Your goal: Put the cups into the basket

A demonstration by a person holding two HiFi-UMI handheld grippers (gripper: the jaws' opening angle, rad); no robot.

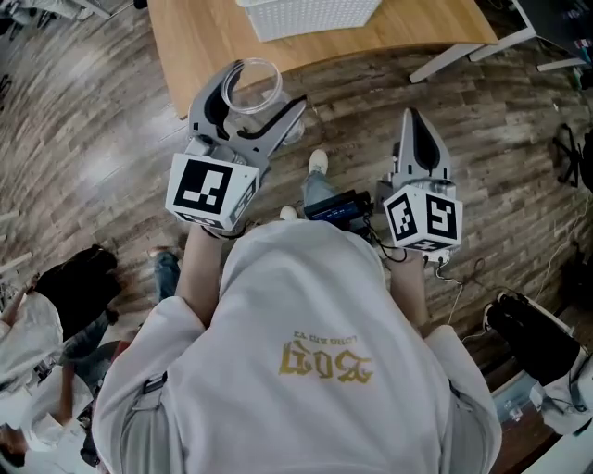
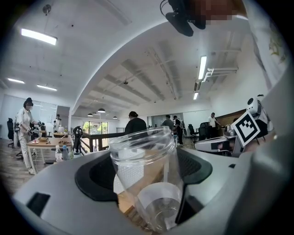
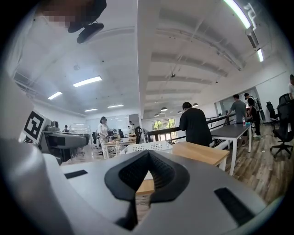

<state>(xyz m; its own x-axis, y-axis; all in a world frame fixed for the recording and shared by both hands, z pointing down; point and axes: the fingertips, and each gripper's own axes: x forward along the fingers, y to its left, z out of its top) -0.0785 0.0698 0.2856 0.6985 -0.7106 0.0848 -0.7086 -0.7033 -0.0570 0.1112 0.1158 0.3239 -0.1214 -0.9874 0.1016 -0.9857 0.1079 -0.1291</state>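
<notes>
My left gripper [image 1: 256,100] is shut on a clear plastic cup [image 1: 252,85], holding it over the wooden floor just short of the table's near edge. In the left gripper view the cup [image 2: 146,174] stands upright between the dark pads [image 2: 96,176], with nothing in it. A white perforated basket [image 1: 310,16] sits on the wooden table [image 1: 195,42] ahead; the right gripper view shows that basket [image 3: 147,147] past my jaws. My right gripper [image 1: 414,122] is shut and holds nothing, off to the right of the cup. Its jaws [image 3: 138,183] meet in a closed point.
The table's white legs [image 1: 463,54] stand on the floor ahead to the right. A black bag [image 1: 542,341] lies at the right, and a seated person [image 1: 42,343] is at the lower left. Several people, desks [image 3: 239,132] and chairs fill the office beyond.
</notes>
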